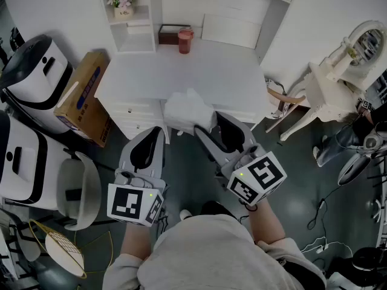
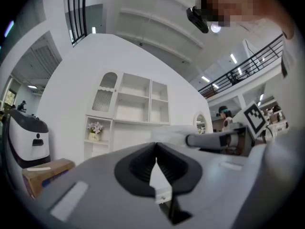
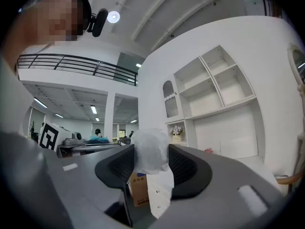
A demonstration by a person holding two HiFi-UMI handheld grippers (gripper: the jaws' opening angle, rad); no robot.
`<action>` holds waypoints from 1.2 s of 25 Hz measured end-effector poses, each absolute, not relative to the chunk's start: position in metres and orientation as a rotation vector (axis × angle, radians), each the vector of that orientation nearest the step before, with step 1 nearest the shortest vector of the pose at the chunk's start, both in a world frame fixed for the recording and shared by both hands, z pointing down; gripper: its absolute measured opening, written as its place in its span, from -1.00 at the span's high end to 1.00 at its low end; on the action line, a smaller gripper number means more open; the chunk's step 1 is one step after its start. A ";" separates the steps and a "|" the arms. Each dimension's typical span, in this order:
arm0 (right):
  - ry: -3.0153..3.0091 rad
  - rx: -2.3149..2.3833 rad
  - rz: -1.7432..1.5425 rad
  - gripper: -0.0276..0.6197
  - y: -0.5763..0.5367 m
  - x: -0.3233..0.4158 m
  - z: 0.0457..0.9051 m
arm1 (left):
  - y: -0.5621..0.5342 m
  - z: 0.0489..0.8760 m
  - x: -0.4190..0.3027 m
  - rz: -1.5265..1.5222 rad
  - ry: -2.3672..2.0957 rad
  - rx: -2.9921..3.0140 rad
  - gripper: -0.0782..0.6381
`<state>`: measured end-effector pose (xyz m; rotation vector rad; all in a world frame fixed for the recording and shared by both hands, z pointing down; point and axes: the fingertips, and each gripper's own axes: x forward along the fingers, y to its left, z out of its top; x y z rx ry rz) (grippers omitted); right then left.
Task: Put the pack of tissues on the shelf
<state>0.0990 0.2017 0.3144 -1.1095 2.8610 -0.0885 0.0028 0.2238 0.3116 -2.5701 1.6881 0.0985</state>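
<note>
Item under handling: the pack of tissues (image 1: 188, 110) is a soft white bundle in a clear, crinkled film wrap. It bulges and is rumpled rather than square-edged. No print on it can be read.

Location: you hold the pack in the air at the near edge of the white desk (image 1: 199, 71). In the head view it lies over the desk's front edge and drawer fronts. Whether it touches the desk cannot be told. It is well short of the shelf unit (image 1: 136, 17) at the back of the desk, where a pot of flowers (image 1: 124, 5) fills one cubby.

Right gripper (image 1: 202, 125): your jaws stand partly apart and pinch the pack between the ribbed pads. The right gripper view shows the film wrap swelling out above the pads (image 3: 183, 163), with both of them pressed against it.

Left gripper (image 1: 158, 132): your jaws are pressed together at the tips with nothing between them. It is held level beside the right one, clear of the pack.
</note>
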 end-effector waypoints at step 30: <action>2.834 -1.137 -0.090 0.26 0.229 0.114 0.307 | 0.244 0.307 0.008 0.092 1.682 -2.557 0.78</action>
